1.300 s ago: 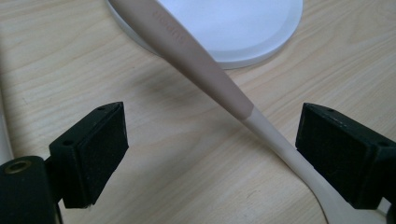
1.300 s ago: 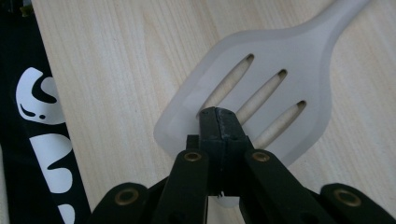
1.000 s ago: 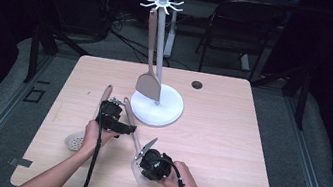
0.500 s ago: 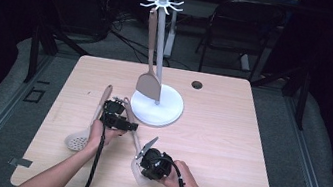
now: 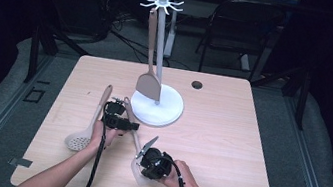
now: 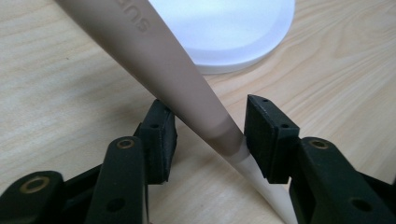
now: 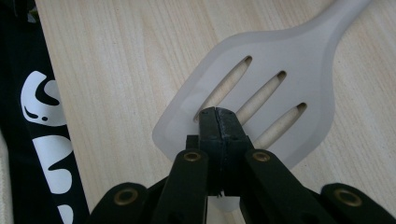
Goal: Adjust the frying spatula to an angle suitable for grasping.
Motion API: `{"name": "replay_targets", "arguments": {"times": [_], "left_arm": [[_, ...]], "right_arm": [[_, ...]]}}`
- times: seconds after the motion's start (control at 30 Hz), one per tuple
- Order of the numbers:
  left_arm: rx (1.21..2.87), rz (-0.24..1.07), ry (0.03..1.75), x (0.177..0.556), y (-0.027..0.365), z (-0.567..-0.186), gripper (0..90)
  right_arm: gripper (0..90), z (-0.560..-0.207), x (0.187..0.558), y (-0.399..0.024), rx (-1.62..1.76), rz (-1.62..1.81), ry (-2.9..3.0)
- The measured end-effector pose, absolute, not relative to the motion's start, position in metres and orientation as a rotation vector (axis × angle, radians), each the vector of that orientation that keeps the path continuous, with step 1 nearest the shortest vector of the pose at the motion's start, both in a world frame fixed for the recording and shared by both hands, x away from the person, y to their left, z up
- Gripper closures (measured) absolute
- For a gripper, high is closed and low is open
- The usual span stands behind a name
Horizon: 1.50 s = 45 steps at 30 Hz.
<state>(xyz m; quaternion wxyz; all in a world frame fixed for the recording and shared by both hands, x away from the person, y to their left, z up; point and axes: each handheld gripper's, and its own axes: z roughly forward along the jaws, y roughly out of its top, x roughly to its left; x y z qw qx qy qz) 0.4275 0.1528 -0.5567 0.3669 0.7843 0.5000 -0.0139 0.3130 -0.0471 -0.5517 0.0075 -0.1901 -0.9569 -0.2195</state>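
A person stands at a pale wooden bench with a hand-held gripper in each hand, both working on one slotted turner.

The right hand-held gripper is near the person's edge of the bench. In the right gripper view its jaws are pressed together on the turner's translucent blade, pinching the edge nearest the gripper beside the first of three slots. The blade lies flat on the wood, and the handle runs away from the jaws toward the upper right of that view.

The left hand-held gripper is just beyond and to the left of the right one, over the turner's handle. In the left gripper view the jaws have just been closing with the handle between them. The handle crosses the gap on a slant where its tan grip meets the whitish stem. The right-hand pad touches the handle; the left-hand pad seems still a little clear of it, so the jaws stand part-way apart, not yet clamped.

Just past the left gripper's jaws is the round white base of a utensil stand. Its post rises to a ring of hooks, and a tan solid spatula hangs from one hook, blade down beside the post.

To the left of the left gripper a round skimmer lies flat on the bench, close by but apart from it. A small dark disc sits on the bench well beyond both grippers.
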Motion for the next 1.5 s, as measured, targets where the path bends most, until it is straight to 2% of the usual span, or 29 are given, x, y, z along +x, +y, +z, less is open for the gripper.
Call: {"name": "replay_targets", "arguments": {"times": [0.1,0.3,0.67,1.13,1.5], "left_arm": [[1.995,-0.038,1.268,0.426,0.154,-0.554,57.5],[1.959,-0.032,1.24,0.42,0.155,-0.547,60.6],[1.902,0.014,1.187,0.406,0.152,-0.533,64.7],[1.866,0.032,1.125,0.392,0.148,-0.519,67.4],[1.84,0.046,1.053,0.38,0.143,-0.507,69.8]], "right_arm": [[81.8,-0.551,0.315,-0.048,-0.602,-0.695,-2.962],[72.8,-0.548,0.316,-0.048,-0.602,-0.693,-2.934],[62.6,-0.535,0.334,-0.05,-0.87,-0.943,-2.907],[60.8,-0.533,0.359,-0.047,-0.983,-1.044,-2.866],[67.7,-0.529,0.359,-0.051,-0.969,-1.125,-2.828]]}}
